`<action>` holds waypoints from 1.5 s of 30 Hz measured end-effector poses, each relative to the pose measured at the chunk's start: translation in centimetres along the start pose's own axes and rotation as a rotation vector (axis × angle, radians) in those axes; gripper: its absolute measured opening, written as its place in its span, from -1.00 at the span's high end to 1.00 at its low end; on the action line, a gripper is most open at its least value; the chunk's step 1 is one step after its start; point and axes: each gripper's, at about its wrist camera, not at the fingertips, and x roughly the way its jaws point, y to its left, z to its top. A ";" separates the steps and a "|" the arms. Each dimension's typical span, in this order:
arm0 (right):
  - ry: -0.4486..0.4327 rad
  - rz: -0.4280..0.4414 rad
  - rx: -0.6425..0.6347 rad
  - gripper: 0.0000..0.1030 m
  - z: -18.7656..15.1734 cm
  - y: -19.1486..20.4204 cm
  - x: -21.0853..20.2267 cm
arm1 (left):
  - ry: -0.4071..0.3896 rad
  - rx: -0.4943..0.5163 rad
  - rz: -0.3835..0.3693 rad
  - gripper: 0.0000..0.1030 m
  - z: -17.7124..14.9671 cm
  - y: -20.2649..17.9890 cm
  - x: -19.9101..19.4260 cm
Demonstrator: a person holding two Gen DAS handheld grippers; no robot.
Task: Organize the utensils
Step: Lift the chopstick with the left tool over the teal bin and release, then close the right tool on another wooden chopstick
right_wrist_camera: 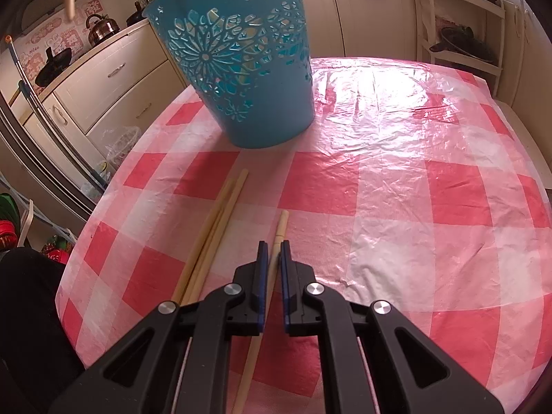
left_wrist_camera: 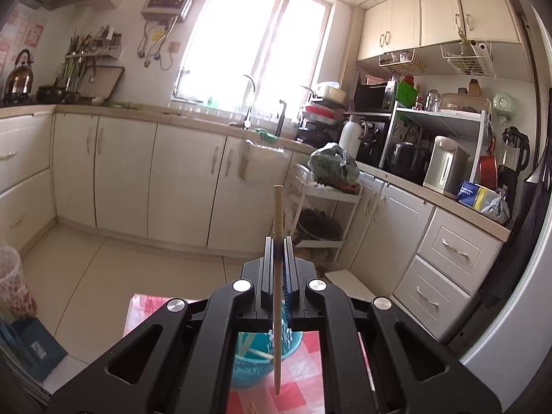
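While the left gripper [left_wrist_camera: 278,241] was clamped shut on an upright chopstick [left_wrist_camera: 278,214] at the frame's centre, its tip hung above the blue basket [left_wrist_camera: 255,362] at lower centre; a tilt could have sent it past the rim. The right gripper [right_wrist_camera: 275,245] was seen narrowly parted around a chopstick [right_wrist_camera: 281,224] lying on the table [right_wrist_camera: 414,189]; whether it was gripped could not be told, so a lift might have slipped.
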 end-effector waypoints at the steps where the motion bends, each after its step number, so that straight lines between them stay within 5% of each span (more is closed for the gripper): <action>1: -0.001 0.001 -0.001 0.87 0.0 0.0 0.0 | -0.026 0.015 0.014 0.91 0.7 -0.2 0.6; 8: -0.004 -0.007 -0.014 0.87 0.1 0.2 0.0 | -0.077 0.050 0.134 0.91 0.0 0.6 6.8; 17: -0.006 -0.010 -0.012 0.87 0.3 0.3 0.1 | 0.167 0.037 0.203 0.90 -8.2 3.1 12.3; 21: -0.009 -0.017 -0.021 0.87 0.2 0.5 0.2 | 0.200 0.028 0.236 0.72 -9.6 3.5 9.9; 23: -0.013 -0.022 -0.028 0.86 0.2 0.6 0.2 | 0.185 0.013 0.268 0.17 -10.0 3.6 7.3; 26: -0.020 -0.022 -0.032 0.83 0.1 0.7 0.2 | 0.148 -0.046 0.324 -0.32 -11.1 3.9 2.5; 33: -0.020 -0.032 -0.031 0.80 0.1 0.9 0.3 | 0.258 -0.178 0.336 -0.46 -16.7 5.8 -3.0; 45: -0.015 -0.115 -0.080 0.85 0.2 2.3 1.0 | 0.339 -0.145 0.305 -0.47 -19.0 6.0 -2.8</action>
